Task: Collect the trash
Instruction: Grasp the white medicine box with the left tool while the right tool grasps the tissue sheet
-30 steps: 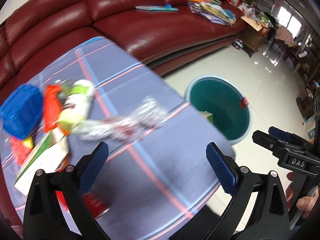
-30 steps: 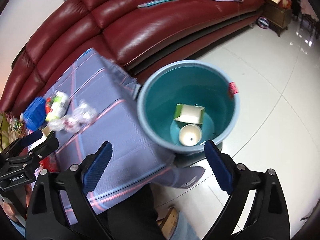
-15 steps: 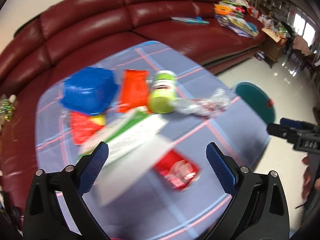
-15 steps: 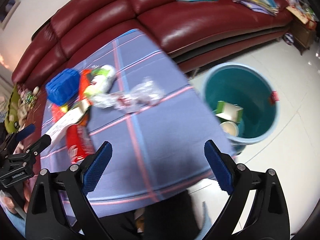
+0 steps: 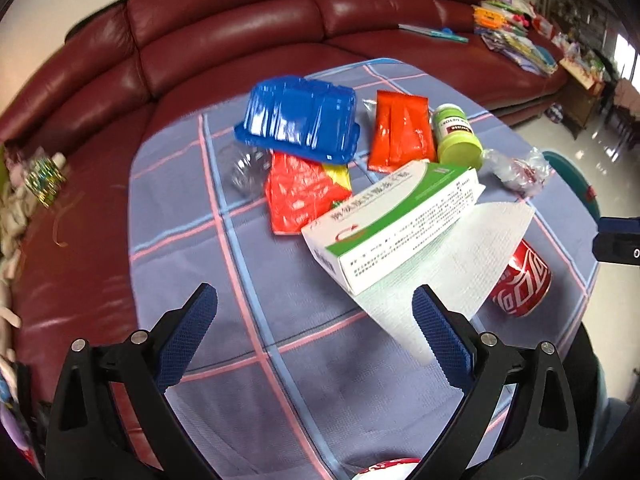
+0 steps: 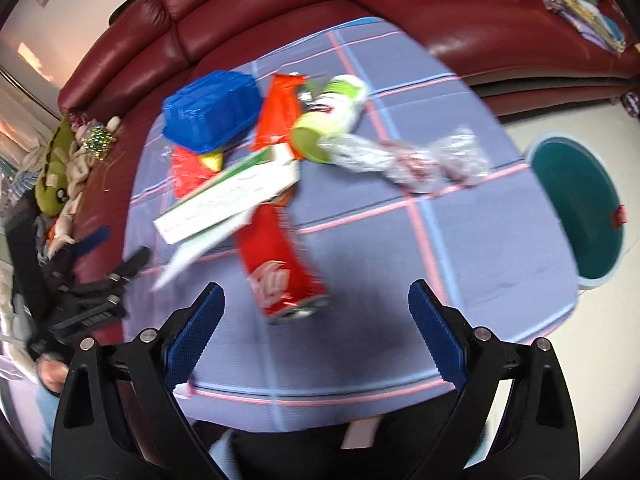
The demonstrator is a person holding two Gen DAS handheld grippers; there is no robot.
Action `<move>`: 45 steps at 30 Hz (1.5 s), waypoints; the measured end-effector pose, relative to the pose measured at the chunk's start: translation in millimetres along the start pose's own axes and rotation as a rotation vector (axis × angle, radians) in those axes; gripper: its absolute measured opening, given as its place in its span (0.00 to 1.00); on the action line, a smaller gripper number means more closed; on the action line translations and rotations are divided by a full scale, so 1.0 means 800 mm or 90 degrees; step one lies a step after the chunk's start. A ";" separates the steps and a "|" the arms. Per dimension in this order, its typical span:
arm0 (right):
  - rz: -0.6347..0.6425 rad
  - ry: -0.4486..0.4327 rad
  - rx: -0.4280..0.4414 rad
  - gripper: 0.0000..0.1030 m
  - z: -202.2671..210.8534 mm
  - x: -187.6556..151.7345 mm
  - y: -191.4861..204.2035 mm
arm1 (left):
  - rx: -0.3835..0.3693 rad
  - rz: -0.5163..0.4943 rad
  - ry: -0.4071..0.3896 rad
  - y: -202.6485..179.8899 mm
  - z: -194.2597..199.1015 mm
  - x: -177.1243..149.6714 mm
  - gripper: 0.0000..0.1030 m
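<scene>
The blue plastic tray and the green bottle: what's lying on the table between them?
An orange packet lies flat between the blue tray and the green bottle. The left wrist view shows it most sharply.

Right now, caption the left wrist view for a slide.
Open left gripper above a table of trash: box, napkin, can.

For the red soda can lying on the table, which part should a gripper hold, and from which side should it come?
Grip the red soda can across the middle of its round body, coming from above with the right gripper, which is open and nearest. The can lies on its side, its far end tucked under the white paper sheet, so the free near half is likely safest.
</scene>
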State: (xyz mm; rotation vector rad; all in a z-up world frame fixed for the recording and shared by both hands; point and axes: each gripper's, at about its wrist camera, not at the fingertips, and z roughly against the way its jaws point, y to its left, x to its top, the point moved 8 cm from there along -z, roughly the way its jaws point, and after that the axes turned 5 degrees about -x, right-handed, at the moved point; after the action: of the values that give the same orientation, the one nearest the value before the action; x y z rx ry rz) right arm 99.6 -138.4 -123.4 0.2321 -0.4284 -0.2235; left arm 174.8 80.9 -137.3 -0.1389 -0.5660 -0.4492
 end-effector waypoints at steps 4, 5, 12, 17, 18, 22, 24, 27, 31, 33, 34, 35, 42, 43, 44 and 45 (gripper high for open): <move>0.003 0.013 0.031 0.79 -0.008 0.008 0.044 | -0.039 0.026 0.003 0.006 -0.009 -0.014 0.95; 0.011 0.012 0.037 0.74 -0.010 0.011 0.054 | -0.043 0.026 0.003 0.006 -0.011 -0.016 0.95; -0.014 0.067 0.077 0.42 -0.048 0.020 0.095 | -0.054 0.021 0.013 0.018 -0.024 -0.024 0.95; -0.032 0.082 0.074 0.35 -0.078 0.029 0.100 | -0.063 0.017 0.019 0.018 -0.033 -0.024 0.95; -0.029 0.081 0.072 0.21 -0.083 0.031 0.102 | -0.065 0.014 0.020 0.017 -0.035 -0.022 0.95; -0.014 0.060 0.046 0.04 -0.087 0.041 0.098 | -0.063 -0.010 0.027 0.006 -0.046 -0.017 0.95; -0.020 0.052 0.039 0.03 -0.086 0.046 0.089 | -0.063 -0.024 0.030 -0.001 -0.054 -0.014 0.95; -0.022 0.051 0.042 0.03 -0.084 0.052 0.081 | -0.055 -0.038 0.032 -0.010 -0.065 -0.008 0.95; -0.020 0.047 0.042 0.03 -0.079 0.060 0.071 | -0.060 -0.037 0.027 -0.017 -0.074 0.004 0.95; -0.019 0.044 0.038 0.03 -0.076 0.062 0.065 | -0.056 -0.048 0.025 -0.022 -0.078 0.011 0.95; -0.024 0.044 0.039 0.03 -0.074 0.063 0.061 | -0.054 -0.055 0.024 -0.025 -0.080 0.013 0.94; -0.028 0.043 0.042 0.03 -0.073 0.063 0.057 | -0.053 -0.062 0.023 -0.027 -0.082 0.015 0.90; -0.048 0.042 0.046 0.03 -0.074 0.061 0.041 | -0.044 -0.099 0.031 -0.041 -0.099 0.026 0.61; -0.050 0.043 0.048 0.03 -0.076 0.060 0.039 | -0.051 -0.097 0.030 -0.043 -0.098 0.027 0.55; -0.050 0.043 0.049 0.03 -0.076 0.060 0.038 | -0.058 -0.096 0.029 -0.043 -0.098 0.027 0.45; -0.052 0.044 0.051 0.03 -0.078 0.059 0.037 | -0.071 -0.092 0.030 -0.046 -0.097 0.027 0.37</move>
State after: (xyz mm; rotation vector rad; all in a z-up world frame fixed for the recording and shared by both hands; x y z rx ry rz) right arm 173.2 -111.9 -152.3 0.3352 -0.3605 -0.2773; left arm 212.5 20.7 -190.3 -0.1943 -0.5073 -0.6227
